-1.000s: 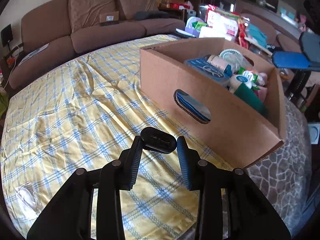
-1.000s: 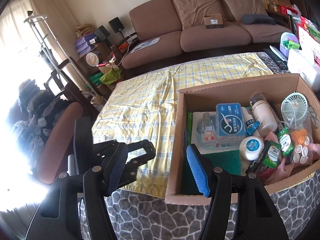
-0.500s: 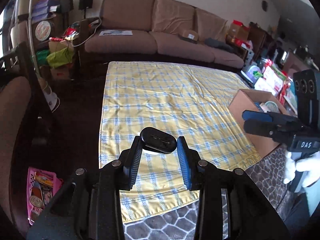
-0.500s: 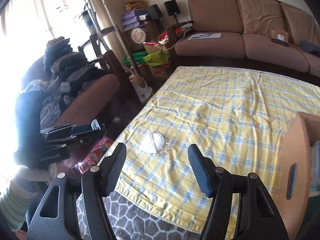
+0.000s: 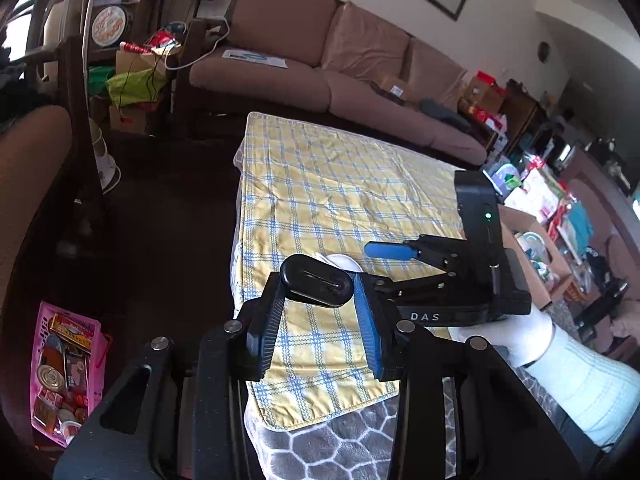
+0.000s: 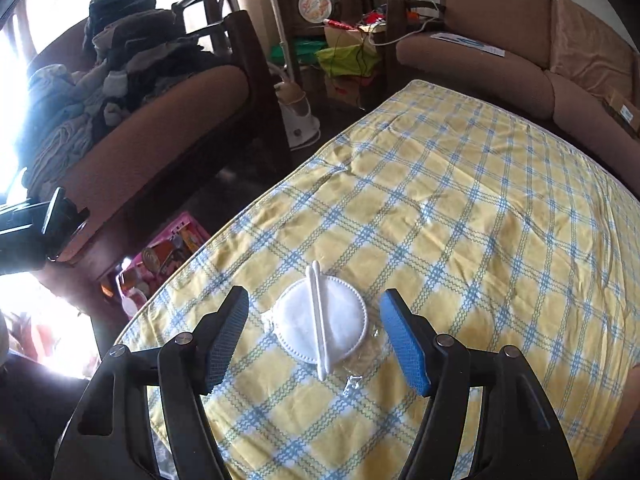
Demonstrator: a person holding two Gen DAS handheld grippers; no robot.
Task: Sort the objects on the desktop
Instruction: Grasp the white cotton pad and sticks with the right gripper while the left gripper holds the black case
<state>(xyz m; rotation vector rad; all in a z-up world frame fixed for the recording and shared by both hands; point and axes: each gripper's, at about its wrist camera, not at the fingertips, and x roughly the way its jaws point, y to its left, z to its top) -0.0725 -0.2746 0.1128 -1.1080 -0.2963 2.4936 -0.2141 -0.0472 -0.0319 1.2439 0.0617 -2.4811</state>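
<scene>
My left gripper (image 5: 318,286) is shut on a black oval clip-like object (image 5: 316,285) and holds it above the near edge of the yellow checked cloth (image 5: 320,200). My right gripper (image 6: 314,322) is open, its blue pads on either side of a clear packet of white round cotton pads (image 6: 320,326) with two cotton swabs (image 6: 318,320) on top, lying on the cloth (image 6: 460,208). The packet shows partly behind the black object in the left wrist view (image 5: 340,261). The right gripper also shows there (image 5: 388,250).
The cardboard box (image 5: 532,248) of sorted items sits at the table's right, mostly behind the right gripper body. A pink basket (image 5: 64,368) stands on the floor at left. Brown sofas (image 5: 340,80) surround the table. A grey patterned tabletop (image 5: 340,444) shows below the cloth.
My right gripper swung away from the box to the cloth's near left corner and now straddles the cotton pad packet. My left gripper turned left, still holding the black object.
</scene>
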